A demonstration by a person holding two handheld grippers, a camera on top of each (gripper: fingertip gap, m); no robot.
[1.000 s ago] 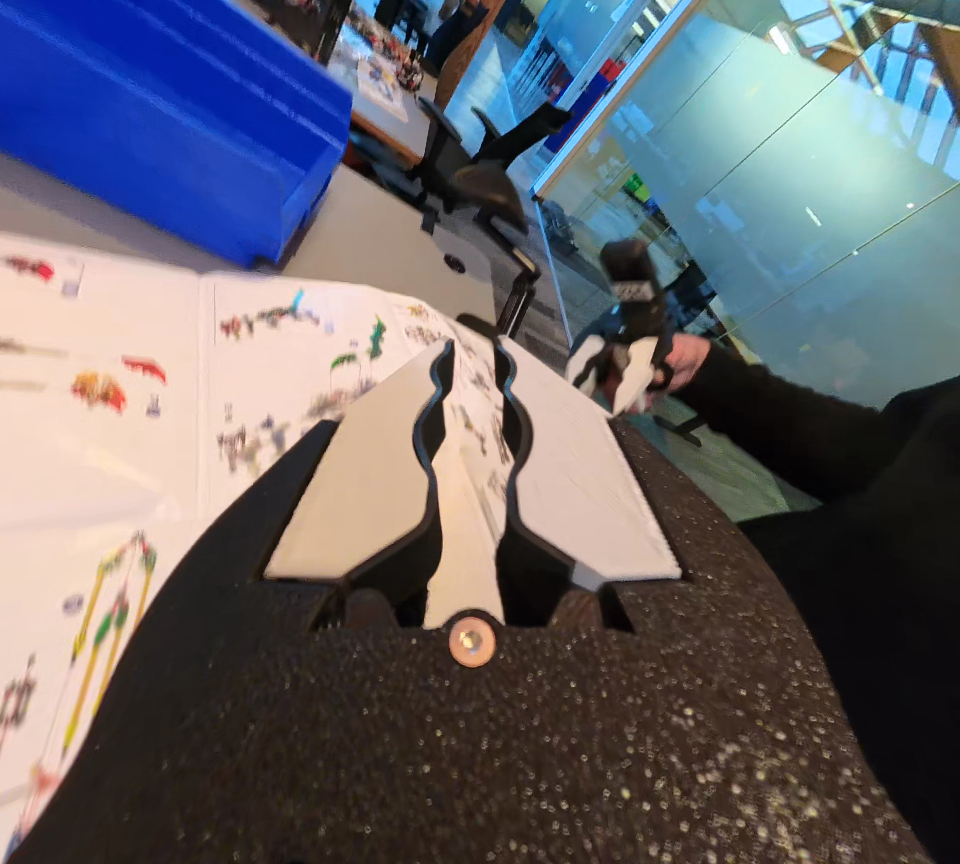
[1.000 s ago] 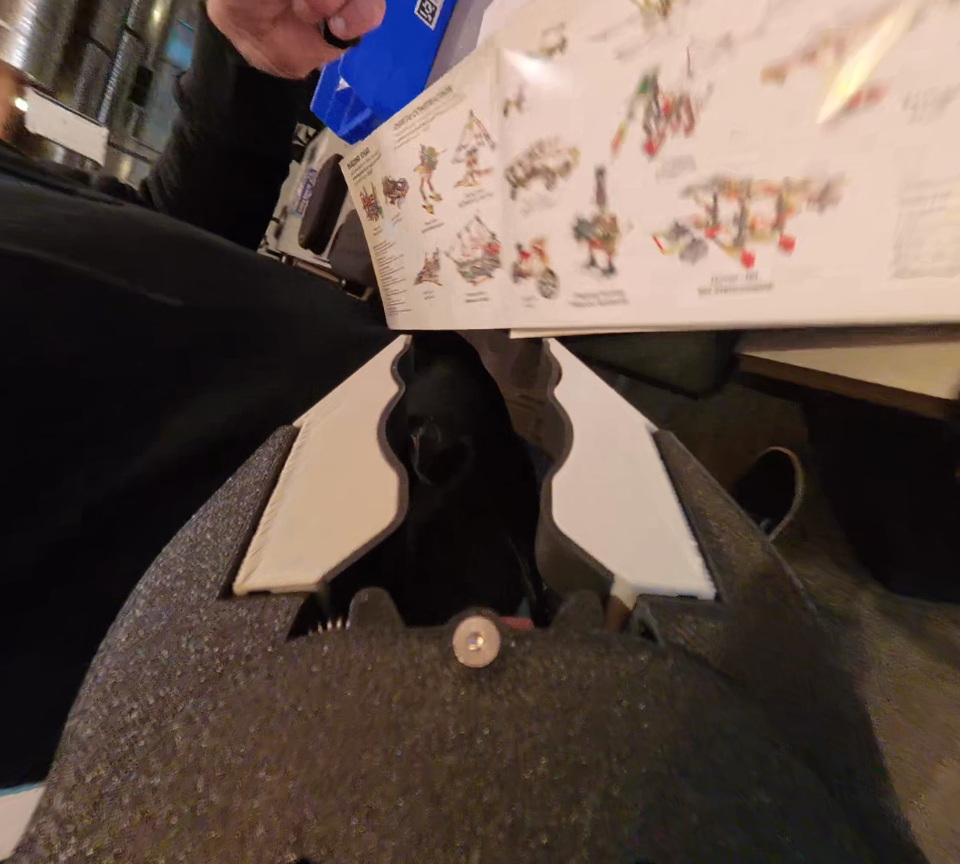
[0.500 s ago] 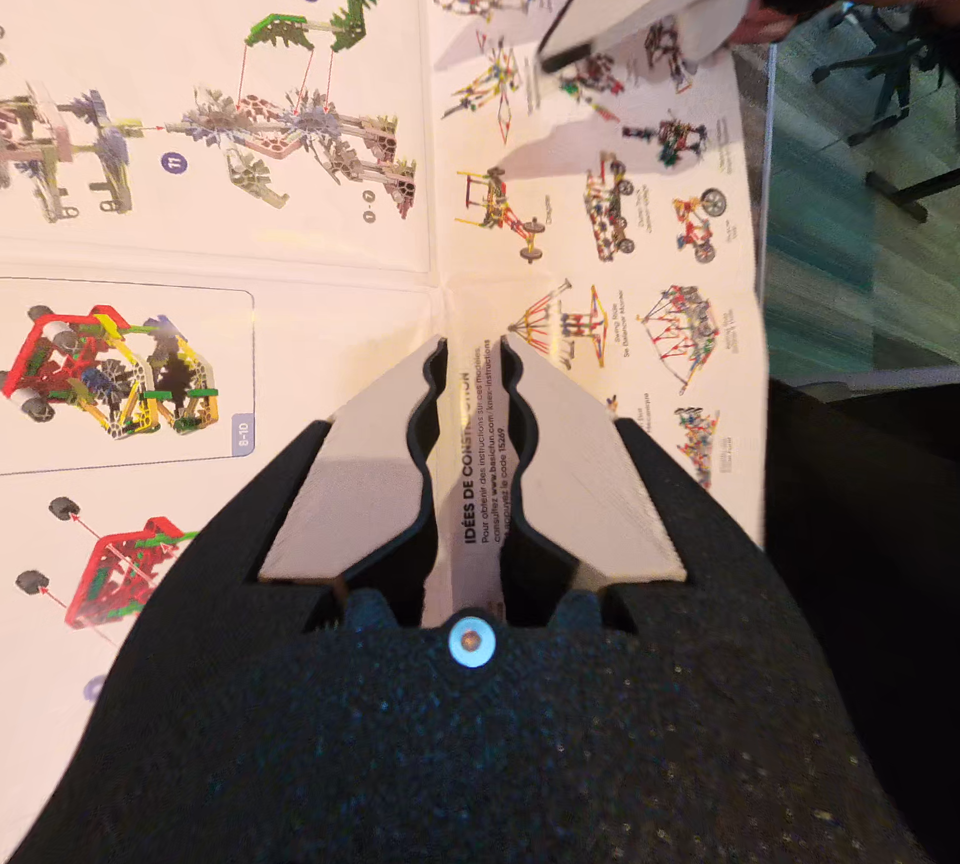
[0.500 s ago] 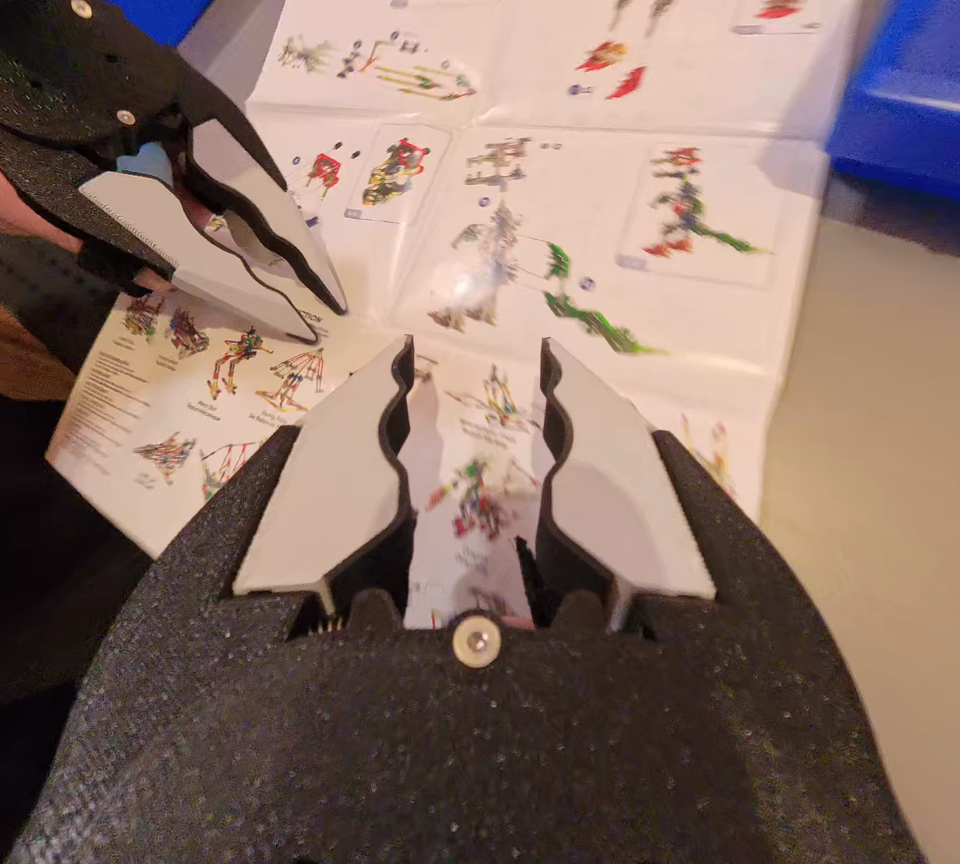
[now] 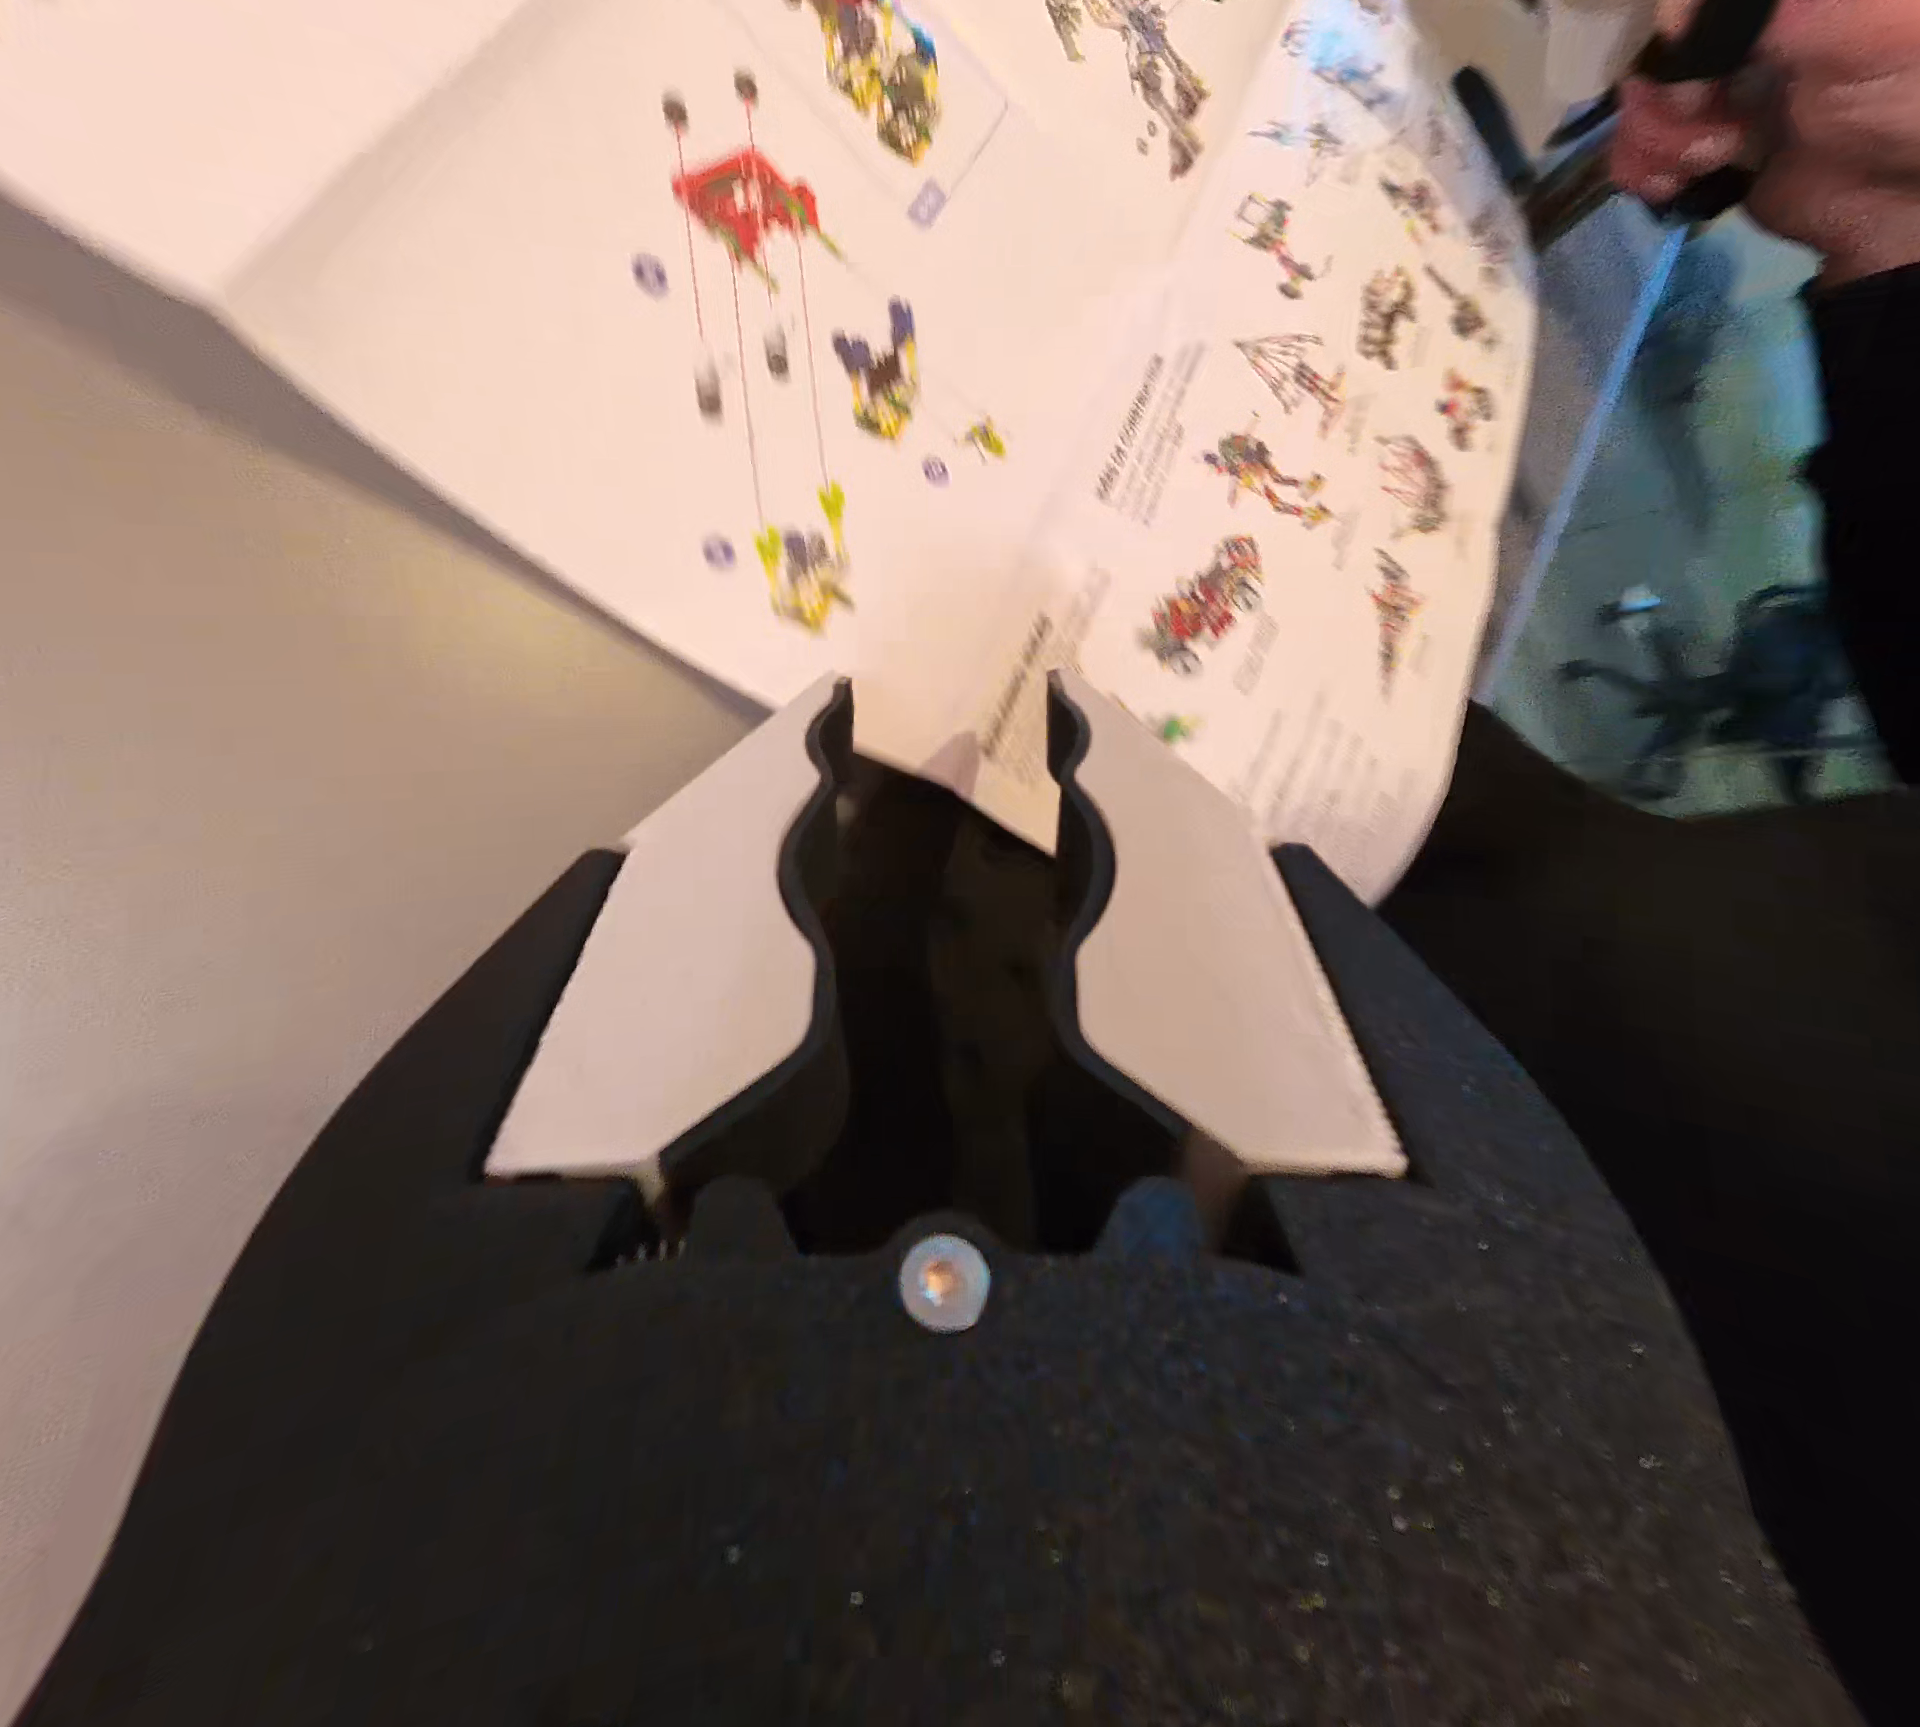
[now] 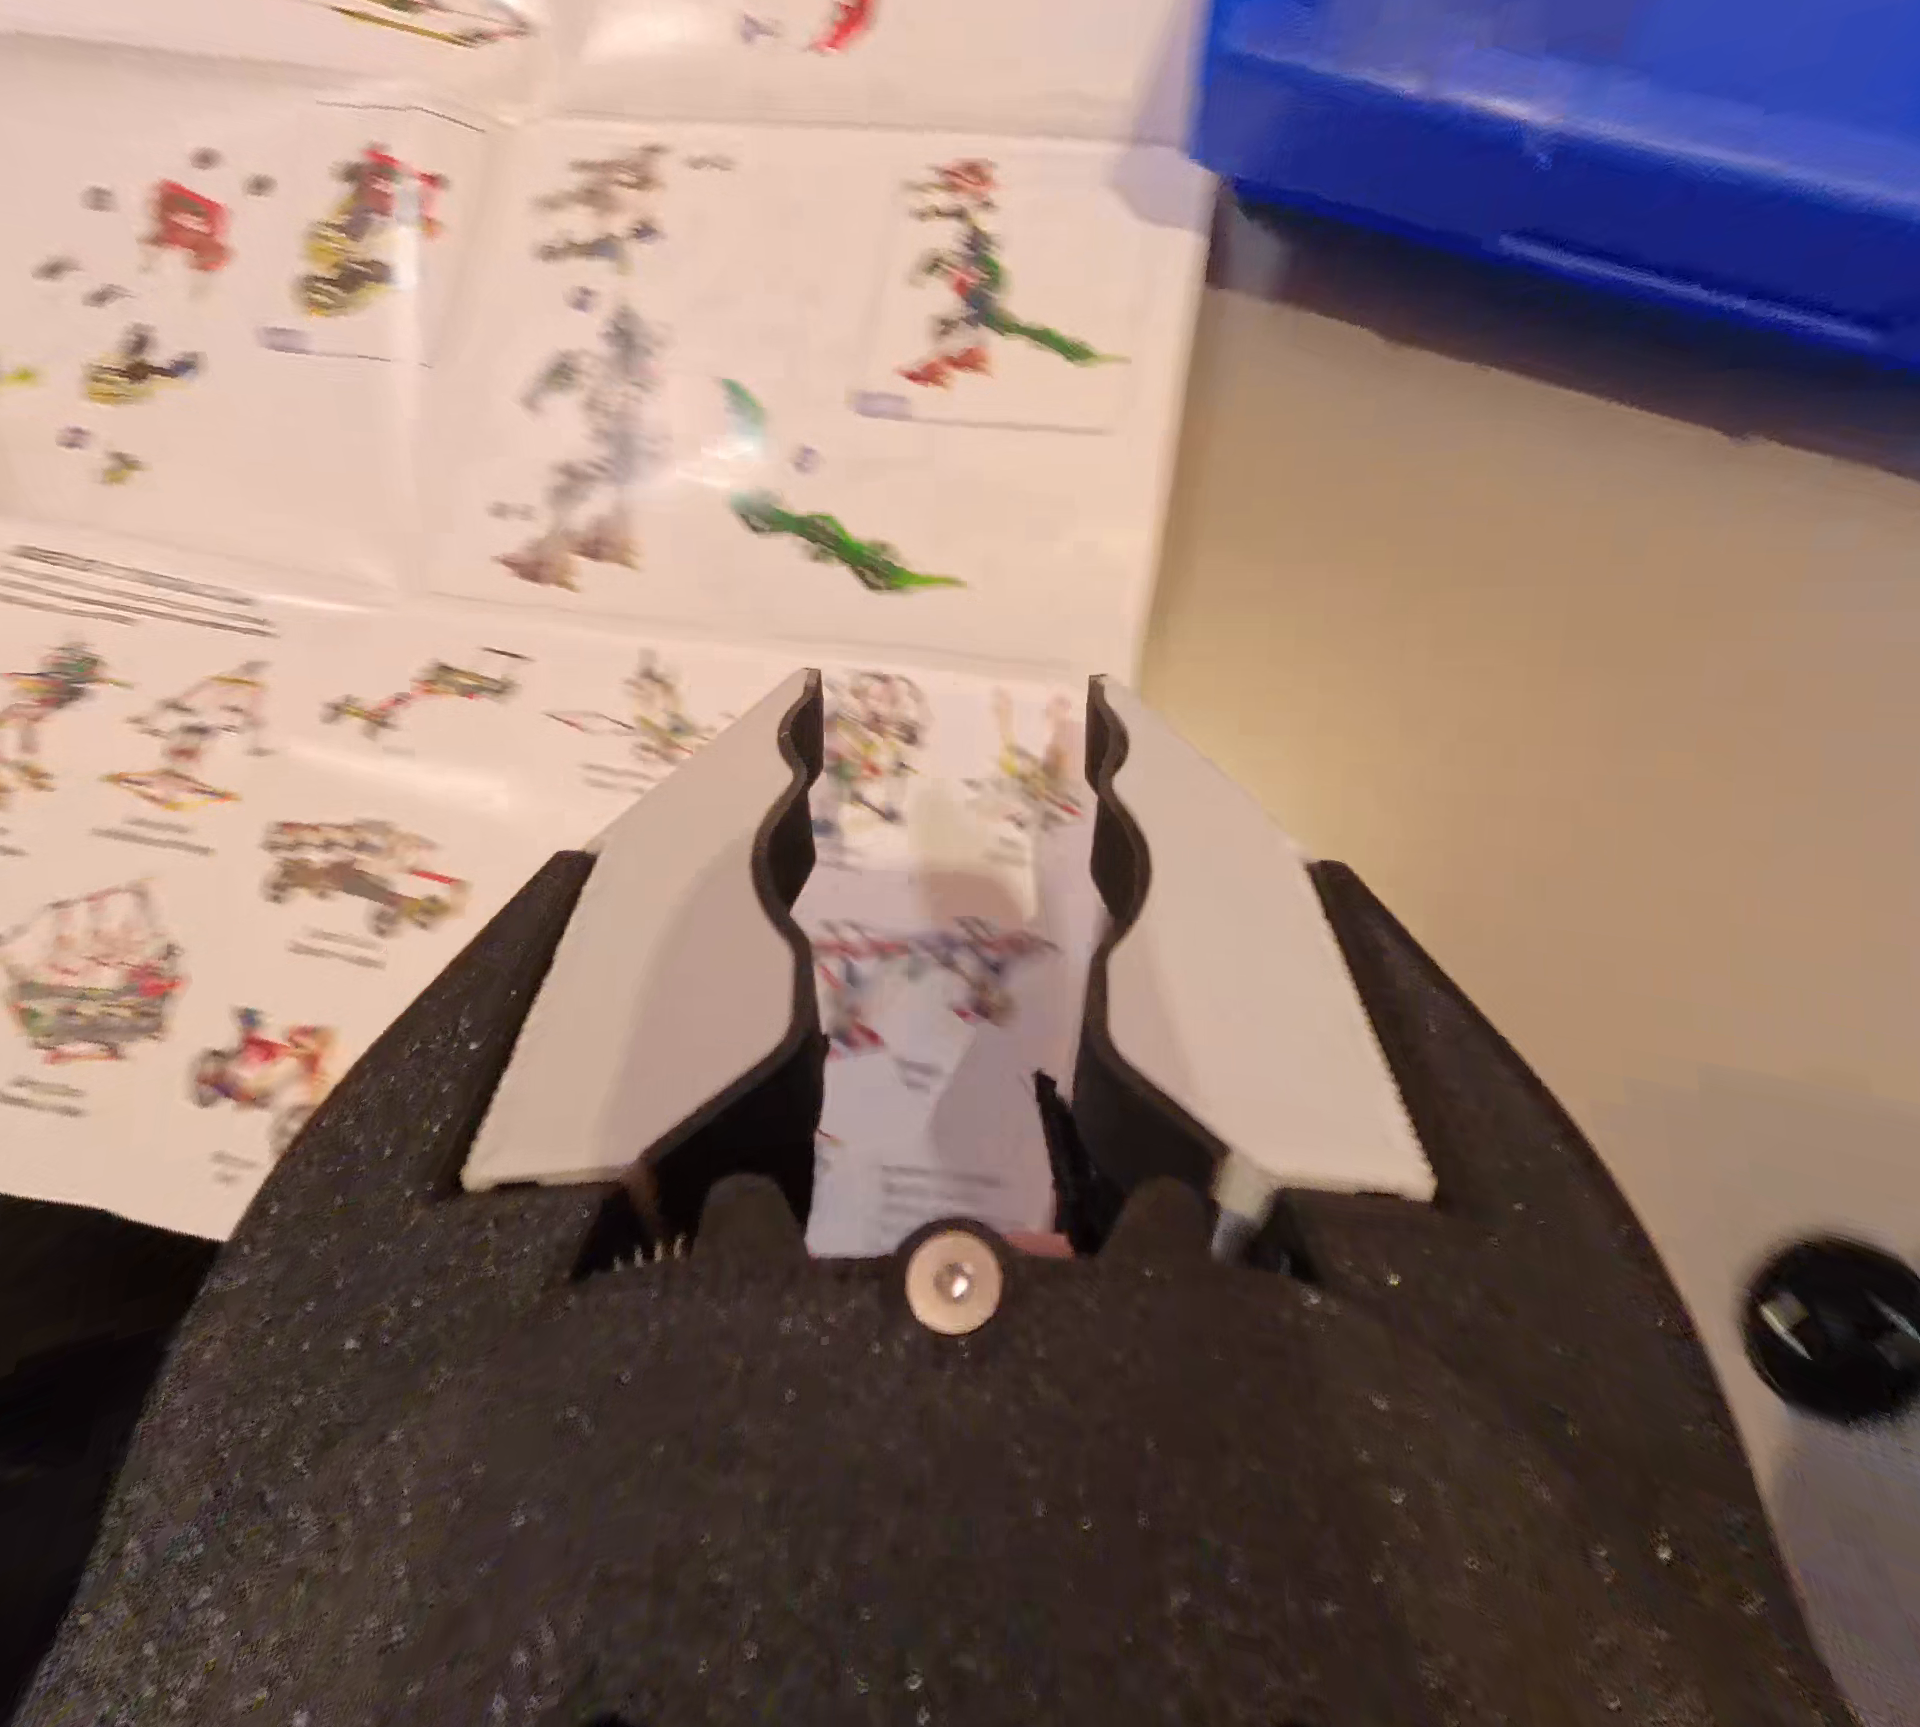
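- Left wrist view looks along the left hand-held gripper [image 5: 948,721], low and close over the bench [image 5: 260,742] edge.
- Right wrist view looks steeply down, close, from above.
- Both views share the unfolded instruction sheet [image 5: 582,306] [image 6: 623,327].

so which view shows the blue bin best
The right wrist view: the blue bin fills its upper right corner, beside the instruction sheet, though blurred and cut off by the frame. The left wrist view shows none of it.
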